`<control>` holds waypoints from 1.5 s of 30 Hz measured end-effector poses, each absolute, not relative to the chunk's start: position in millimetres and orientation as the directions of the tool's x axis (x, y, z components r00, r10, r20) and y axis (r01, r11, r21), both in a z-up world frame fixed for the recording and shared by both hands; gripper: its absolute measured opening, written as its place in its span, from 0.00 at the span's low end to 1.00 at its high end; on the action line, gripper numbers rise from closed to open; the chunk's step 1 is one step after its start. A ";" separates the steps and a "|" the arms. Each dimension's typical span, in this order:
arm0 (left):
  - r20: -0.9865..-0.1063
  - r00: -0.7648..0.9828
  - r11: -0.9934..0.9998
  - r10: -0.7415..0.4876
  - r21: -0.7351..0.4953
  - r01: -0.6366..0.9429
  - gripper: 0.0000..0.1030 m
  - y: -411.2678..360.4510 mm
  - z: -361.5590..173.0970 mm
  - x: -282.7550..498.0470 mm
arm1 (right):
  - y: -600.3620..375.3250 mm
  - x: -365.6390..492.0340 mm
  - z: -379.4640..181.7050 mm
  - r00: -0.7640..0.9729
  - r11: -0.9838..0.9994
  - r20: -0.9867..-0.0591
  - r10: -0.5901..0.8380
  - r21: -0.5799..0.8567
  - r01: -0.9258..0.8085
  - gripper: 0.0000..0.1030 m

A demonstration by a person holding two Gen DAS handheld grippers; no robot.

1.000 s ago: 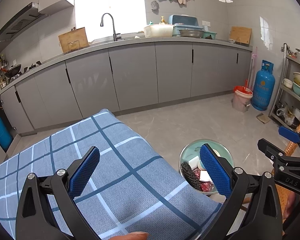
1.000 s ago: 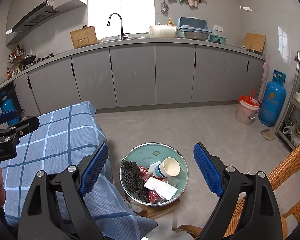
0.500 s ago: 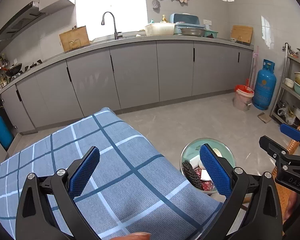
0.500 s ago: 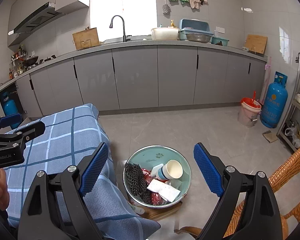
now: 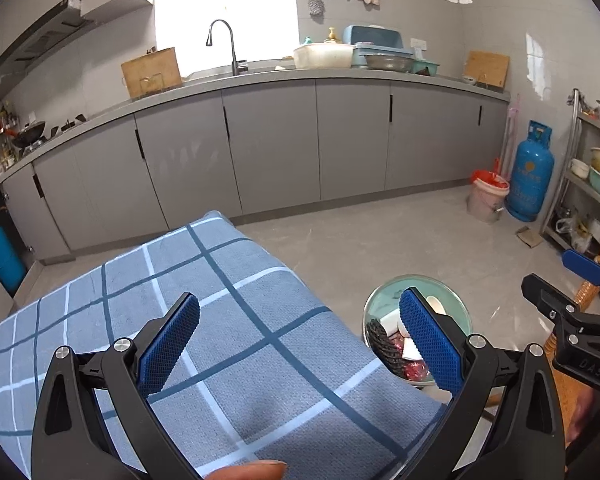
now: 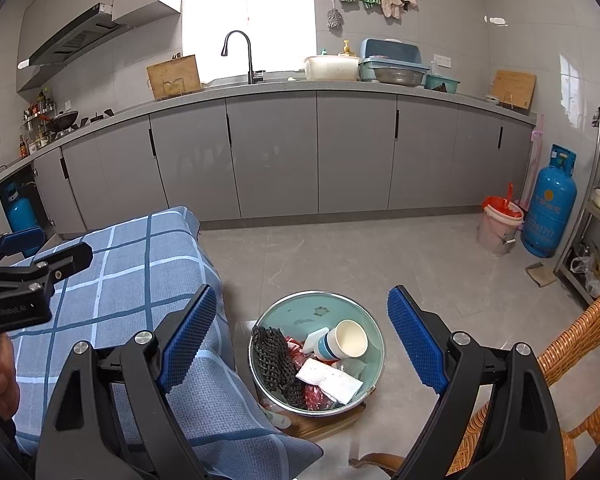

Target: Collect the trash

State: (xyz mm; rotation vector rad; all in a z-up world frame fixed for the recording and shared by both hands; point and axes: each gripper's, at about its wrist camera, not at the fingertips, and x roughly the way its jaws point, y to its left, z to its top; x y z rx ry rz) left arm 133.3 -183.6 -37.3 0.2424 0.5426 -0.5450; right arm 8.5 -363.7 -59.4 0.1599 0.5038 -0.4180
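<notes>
At the lower centre of the right wrist view, a metal basin (image 6: 374,354) sits on a wooden board (image 6: 332,420) beside the checked tablecloth (image 6: 132,280). It holds the trash: a paper cup (image 6: 346,340) lying on its side, a white napkin (image 6: 329,380), black mesh (image 6: 274,360) and red wrappers (image 6: 318,394). The right gripper (image 6: 298,342) hangs above it, jaws spread wide and holding nothing. The left gripper (image 5: 298,342) hovers over the cloth at the lower middle of its view, equally wide open and empty; no trash shows on the cloth.

The risks look like these: the basin seems to overhang its board, so a push on the rim could tip it and spill the lot. The cup is light and could roll out. The cloth's hanging edge lies just beside the basin and could snag on 1 of the 2 grippers.
</notes>
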 end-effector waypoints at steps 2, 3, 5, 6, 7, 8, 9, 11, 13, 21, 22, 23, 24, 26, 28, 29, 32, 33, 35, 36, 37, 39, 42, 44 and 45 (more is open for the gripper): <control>-0.548 0.720 0.833 -0.425 0.074 0.548 0.96 -183.0 -37.0 133.3 | -364.5 8.1 -58.2 0.795 0.903 -0.496 -0.348 0.049 0.426 0.84; -0.546 0.722 0.834 -0.425 0.073 0.547 0.96 -182.0 -36.7 133.2 | -364.2 7.6 -57.8 0.796 0.903 -0.494 -0.348 0.049 0.426 0.84; -0.544 0.724 0.835 -0.424 0.073 0.545 0.96 -182.0 -37.0 132.5 | -363.6 7.7 -58.2 0.796 0.904 -0.495 -0.349 0.046 0.424 0.84; -0.545 0.723 0.835 -0.425 0.071 0.545 0.96 -182.4 -37.2 132.3 | -363.4 7.9 -58.5 0.795 0.905 -0.496 -0.348 0.044 0.424 0.84; -0.545 0.723 0.836 -0.425 0.071 0.544 0.96 -182.4 -37.4 132.1 | -363.2 7.9 -59.1 0.795 0.905 -0.498 -0.347 0.044 0.423 0.84; -0.545 0.723 0.836 -0.424 0.072 0.544 0.96 -182.8 -37.2 132.3 | -363.3 7.9 -59.4 0.794 0.905 -0.499 -0.347 0.044 0.423 0.84; -0.545 0.723 0.836 -0.424 0.071 0.544 0.96 -182.7 -37.4 132.3 | -363.3 8.2 -59.9 0.794 0.905 -0.500 -0.346 0.044 0.422 0.85; -0.544 0.725 0.837 -0.423 0.072 0.543 0.96 -182.3 -37.5 132.1 | -363.0 9.0 -60.4 0.794 0.906 -0.502 -0.344 0.043 0.420 0.85; -0.544 0.726 0.838 -0.421 0.074 0.541 0.96 -182.4 -37.4 132.9 | -362.4 10.4 -60.9 0.793 0.908 -0.504 -0.342 0.042 0.418 0.85; -0.546 0.727 0.843 -0.417 0.067 0.534 0.96 -179.8 -39.5 134.8 | -362.2 13.0 -61.2 0.792 0.909 -0.508 -0.337 0.042 0.414 0.85; -0.547 0.726 0.843 -0.416 0.068 0.534 0.96 -179.7 -39.5 135.2 | -362.3 13.3 -61.5 0.792 0.909 -0.509 -0.337 0.042 0.414 0.85; -0.546 0.728 0.844 -0.415 0.068 0.532 0.96 -179.6 -39.5 135.3 | -362.2 13.4 -61.8 0.792 0.910 -0.509 -0.336 0.042 0.413 0.85; -0.547 0.727 0.844 -0.415 0.067 0.532 0.96 -179.3 -39.6 135.2 | -362.2 13.4 -61.7 0.792 0.910 -0.509 -0.336 0.042 0.413 0.85; -0.546 0.728 0.844 -0.414 0.069 0.532 0.96 -179.5 -39.6 135.3 | -362.1 13.4 -61.7 0.792 0.910 -0.509 -0.336 0.042 0.413 0.85; -0.546 0.729 0.844 -0.414 0.069 0.532 0.96 -179.3 -40.1 135.9 | -362.0 13.4 -61.8 0.792 0.910 -0.509 -0.337 0.042 0.413 0.85; -0.546 0.730 0.846 -0.411 0.072 0.529 0.96 -179.2 -40.3 135.7 | -362.0 13.6 -61.9 0.792 0.910 -0.510 -0.336 0.042 0.413 0.85; -0.545 0.732 0.847 -0.408 0.073 0.527 0.96 -179.1 -40.8 135.3 | -361.9 14.2 -61.8 0.792 0.910 -0.509 -0.336 0.041 0.412 0.85; -0.544 0.734 0.848 -0.406 0.074 0.525 0.96 -178.9 -40.8 134.9 | -361.9 14.2 -61.8 0.792 0.910 -0.509 -0.336 0.042 0.413 0.85; -0.542 0.736 0.849 -0.405 0.075 0.523 0.96 -179.3 -40.6 132.9 | -361.8 14.2 -61.7 0.792 0.910 -0.509 -0.336 0.042 0.413 0.85; -0.542 0.736 0.849 -0.406 0.074 0.523 0.96 -178.9 -40.8 132.7 | -361.8 14.1 -61.7 0.792 0.910 -0.509 -0.337 0.041 0.413 0.85; -0.543 0.736 0.850 -0.404 0.074 0.521 0.96 -179.2 -40.7 133.2 | -361.2 14.2 -62.2 0.793 0.910 -0.508 -0.337 0.041 0.413 0.85; -0.544 0.738 0.853 -0.399 0.074 0.516 0.96 -178.1 -41.0 132.5 | -361.0 14.5 -62.8 0.793 0.910 -0.508 -0.337 0.041 0.413 0.85; -0.548 0.737 0.856 -0.395 0.072 0.512 0.96 -178.5 -40.6 133.8 | -360.9 14.4 -62.7 0.793 0.910 -0.508 -0.337 0.041 0.412 0.85; -0.547 0.740 0.858 -0.392 0.073 0.509 0.96 -178.5 -40.3 133.5 | -360.8 15.0 -63.0 0.793 0.910 -0.509 -0.336 0.041 0.412 0.85; -0.547 0.740 0.858 -0.392 0.073 0.509 0.96 -178.8 -39.9 134.2 | -360.5 14.9 -63.1 0.793 0.911 -0.508 -0.336 0.040 0.411 0.85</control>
